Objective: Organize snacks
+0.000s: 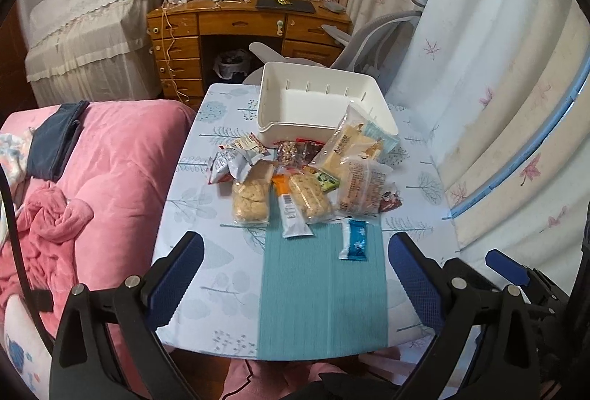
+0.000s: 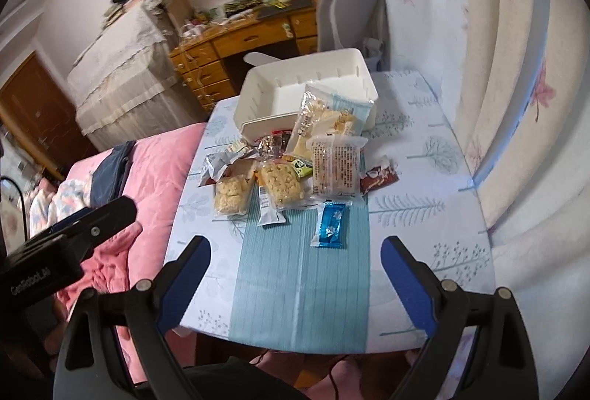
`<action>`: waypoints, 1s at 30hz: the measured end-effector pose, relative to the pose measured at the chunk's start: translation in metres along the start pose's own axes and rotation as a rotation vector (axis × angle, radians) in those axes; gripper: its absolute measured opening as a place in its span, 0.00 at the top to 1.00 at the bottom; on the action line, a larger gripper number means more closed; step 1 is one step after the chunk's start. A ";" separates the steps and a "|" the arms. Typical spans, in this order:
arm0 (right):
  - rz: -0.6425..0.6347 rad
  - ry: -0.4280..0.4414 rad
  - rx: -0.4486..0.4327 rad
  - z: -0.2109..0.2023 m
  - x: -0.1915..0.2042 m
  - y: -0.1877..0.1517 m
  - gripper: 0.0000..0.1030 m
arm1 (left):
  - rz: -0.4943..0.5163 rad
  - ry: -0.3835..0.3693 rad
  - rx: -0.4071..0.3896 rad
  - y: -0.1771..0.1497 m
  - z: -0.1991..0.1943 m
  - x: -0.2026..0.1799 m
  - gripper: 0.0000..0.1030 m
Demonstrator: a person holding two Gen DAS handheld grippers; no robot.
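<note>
A pile of snack packets lies mid-table in front of an empty white bin [image 1: 273, 97] [image 2: 265, 93]. It includes two clear rice-cracker packs [image 1: 250, 197] [image 2: 230, 195], a blue packet [image 1: 354, 238] [image 2: 332, 223] nearest me, a large clear packet [image 1: 363, 184] [image 2: 335, 167] and a yellow pack [image 1: 350, 145] leaning on the bin. My left gripper [image 1: 295, 271] is open and empty above the near table edge. My right gripper [image 2: 297, 274] is open and empty, also at the near edge, short of the blue packet.
The small table [image 1: 206, 252] has a leaf-print cloth with a teal strip. A bed with a pink blanket [image 1: 110, 171] lies left. Curtains [image 1: 497, 104] hang right. A wooden desk [image 1: 239, 23] and grey chair [image 1: 372, 38] stand behind the table.
</note>
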State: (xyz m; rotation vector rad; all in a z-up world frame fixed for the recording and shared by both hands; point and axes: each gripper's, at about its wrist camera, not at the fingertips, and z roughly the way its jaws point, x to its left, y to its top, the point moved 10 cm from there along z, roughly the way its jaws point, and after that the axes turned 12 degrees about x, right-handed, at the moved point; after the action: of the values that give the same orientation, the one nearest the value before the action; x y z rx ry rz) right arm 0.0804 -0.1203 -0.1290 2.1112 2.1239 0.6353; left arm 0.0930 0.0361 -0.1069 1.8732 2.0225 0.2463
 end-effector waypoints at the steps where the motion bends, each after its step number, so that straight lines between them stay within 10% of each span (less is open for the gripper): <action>1: 0.022 -0.007 0.000 0.003 0.002 0.002 0.08 | 0.005 0.000 0.007 0.004 0.002 0.007 0.03; 22: 0.290 -0.188 0.035 0.060 0.023 -0.009 0.14 | 0.095 -0.050 0.196 0.061 0.094 0.092 0.03; 30: 0.336 -0.236 0.219 0.117 -0.009 -0.003 0.23 | 0.013 -0.014 0.294 0.087 0.148 0.105 0.03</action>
State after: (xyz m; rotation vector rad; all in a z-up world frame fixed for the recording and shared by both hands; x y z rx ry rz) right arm 0.1175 -0.1021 -0.2389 2.5413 1.8022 0.1648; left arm 0.2255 0.1304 -0.2254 2.0511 2.1325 -0.0667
